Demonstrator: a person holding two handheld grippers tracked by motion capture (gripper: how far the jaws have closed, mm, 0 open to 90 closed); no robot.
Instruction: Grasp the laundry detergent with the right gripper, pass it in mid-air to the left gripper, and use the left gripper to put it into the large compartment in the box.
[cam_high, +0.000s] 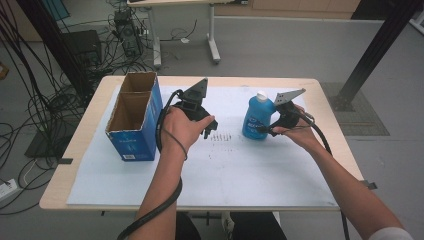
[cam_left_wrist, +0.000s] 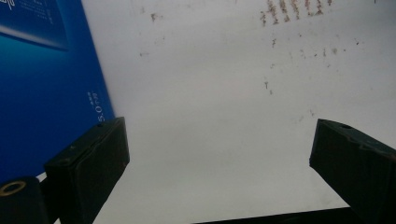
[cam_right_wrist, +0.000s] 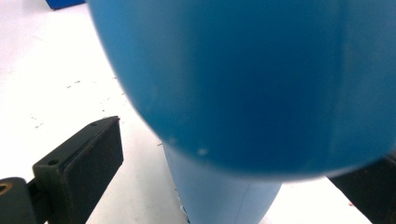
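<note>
A blue bottle (cam_high: 256, 119) with a white cap stands upright on the white mat (cam_high: 225, 170), right of centre. My right gripper (cam_high: 266, 129) is at the bottle's right side, low on its body. In the right gripper view the bottle (cam_right_wrist: 261, 84) looms between the jaws, and my right gripper (cam_right_wrist: 243, 144) is open, with a gap between the left jaw and the bottle. My left gripper (cam_high: 210, 129) hovers over the mat's middle, right of the blue cardboard box (cam_high: 134, 122). In its own view my left gripper (cam_left_wrist: 219, 128) is wide open with nothing between the jaws.
The blue box (cam_left_wrist: 42, 88) has an open top and stands at the left of the mat. Small dark specks (cam_high: 222, 136) mark the mat between the grippers. The wooden table's edge (cam_high: 65, 165) surrounds the mat. Cables and table legs are on the floor behind.
</note>
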